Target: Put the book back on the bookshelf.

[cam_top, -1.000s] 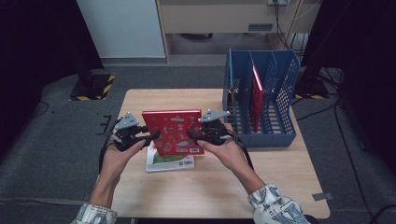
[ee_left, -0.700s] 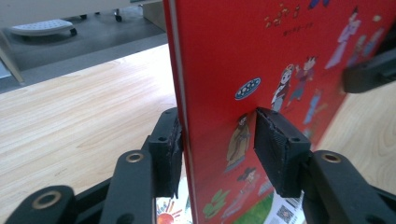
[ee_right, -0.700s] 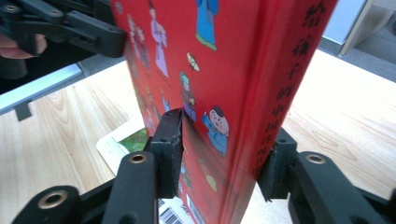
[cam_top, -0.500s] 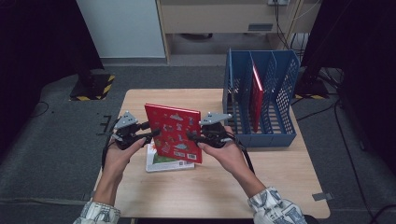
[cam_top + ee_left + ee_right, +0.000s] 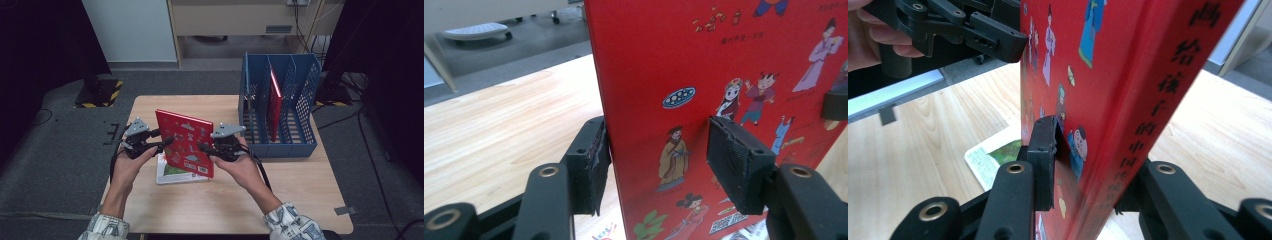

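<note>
A red picture book (image 5: 187, 145) is held upright above the wooden table (image 5: 300, 190), between the two hand-held grippers. My right gripper (image 5: 205, 147) is shut on its spine side; in the right gripper view (image 5: 1088, 165) one pad presses the cover and the other jaw sits behind the spine. Its jaws have just been closing on the book. My left gripper (image 5: 162, 142) straddles the opposite edge of the book (image 5: 724, 50). Its jaws (image 5: 659, 160) have just been opening: one pad lies near the back, the other stands off the cover.
A thin white and green booklet (image 5: 172, 175) lies flat on the table under the red book. A blue slotted file rack (image 5: 280, 145) stands at the table's right rear with another red book (image 5: 274, 100) upright in a slot. Bare wood lies in front.
The red book has tipped up from a flatter tilt to nearly upright. The left gripper's jaws have spread apart off the cover, while the right gripper keeps hold of it.
</note>
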{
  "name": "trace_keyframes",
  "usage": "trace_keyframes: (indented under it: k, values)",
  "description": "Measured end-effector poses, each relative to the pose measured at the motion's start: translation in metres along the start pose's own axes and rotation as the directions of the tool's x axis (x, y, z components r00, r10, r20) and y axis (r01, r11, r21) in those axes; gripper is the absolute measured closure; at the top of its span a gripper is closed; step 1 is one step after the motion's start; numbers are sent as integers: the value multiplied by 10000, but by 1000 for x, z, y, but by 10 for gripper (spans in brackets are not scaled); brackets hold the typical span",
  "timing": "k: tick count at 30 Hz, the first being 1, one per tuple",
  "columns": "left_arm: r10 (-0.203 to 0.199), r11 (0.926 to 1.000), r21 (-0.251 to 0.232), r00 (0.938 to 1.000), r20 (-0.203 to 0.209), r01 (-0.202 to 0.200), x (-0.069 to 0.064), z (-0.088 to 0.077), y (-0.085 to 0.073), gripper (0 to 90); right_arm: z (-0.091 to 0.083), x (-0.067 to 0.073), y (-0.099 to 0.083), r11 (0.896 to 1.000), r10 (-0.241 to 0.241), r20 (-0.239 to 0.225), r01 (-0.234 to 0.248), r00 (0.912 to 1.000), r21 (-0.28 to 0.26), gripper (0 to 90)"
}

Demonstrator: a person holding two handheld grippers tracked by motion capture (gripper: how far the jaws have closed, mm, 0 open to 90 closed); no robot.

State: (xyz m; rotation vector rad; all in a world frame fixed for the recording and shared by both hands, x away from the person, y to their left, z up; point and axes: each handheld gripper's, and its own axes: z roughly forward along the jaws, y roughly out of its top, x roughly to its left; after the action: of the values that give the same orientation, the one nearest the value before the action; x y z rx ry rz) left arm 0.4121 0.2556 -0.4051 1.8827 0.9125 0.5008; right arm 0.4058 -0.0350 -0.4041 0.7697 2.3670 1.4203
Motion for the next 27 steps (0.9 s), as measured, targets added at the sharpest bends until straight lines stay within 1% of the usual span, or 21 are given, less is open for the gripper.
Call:
trace_keyframes:
  k: [3, 5, 6, 8, 10, 12, 15, 18, 20, 23, 26, 27]
  values:
    - [45, 10000, -67, 10000, -27, -46, 3, -3, -2, 423, 4, 4, 2, 9995, -310, 167, 311, 9994, -54, 691]
    - [6, 9997, -228, 10000, 8, -6, 6, -5, -4, 419, 5, 7, 3, 9991, -407, 90, 409, 9991, -132, 700]
    - [-122, 9990, -423, 9999, 56, 125, 6, -5, -6, 406, 5, 8, 4, 9990, -412, 54, 413, 9991, -180, 706]
    - [-176, 9978, -641, 9998, 69, 180, 6, -7, -7, 367, 4, 11, 5, 9987, -470, -44, 469, 9989, -213, 716]
    - [-185, 9978, -631, 9996, 190, 197, 4, -7, -8, 356, 3, 14, 6, 9983, -516, -145, 512, 9986, -287, 722]
    - [-62, 9984, -559, 9998, 207, 74, 3, -7, -9, 340, 1, 17, 6, 9978, -573, -220, 565, 9981, -348, 732]
    - [-26, 9984, -572, 9994, 338, 45, 1, -6, -10, 298, 0, 19, 7, 9972, -680, -396, 666, 9969, -351, 747]
    - [-68, 9984, -562, 9993, 380, 89, 2, -6, -12, 257, 0, 21, 7, 9967, -731, -406, 715, 9965, -384, 749]
    - [-88, 9984, -546, 9990, 430, 111, 2, -6, -13, 253, 0, 21, 7, 9969, -701, -436, 684, 9966, -402, 746]
    - [-75, 9985, -543, 9980, 622, 109, 1, -5, -13, 252, -1, 21, 9, 9967, -663, -556, 636, 9962, -501, 748]
    - [17, 9989, -465, 9971, 762, 18, -1, -5, -14, 265, -2, 22, 12, 9961, -747, -672, 712, 9949, -524, 739]
    - [55, 9991, -431, 9974, 723, -24, -2, -5, -14, 269, -2, 22, 13, 9958, -741, -708, 700, 9947, -583, 727]
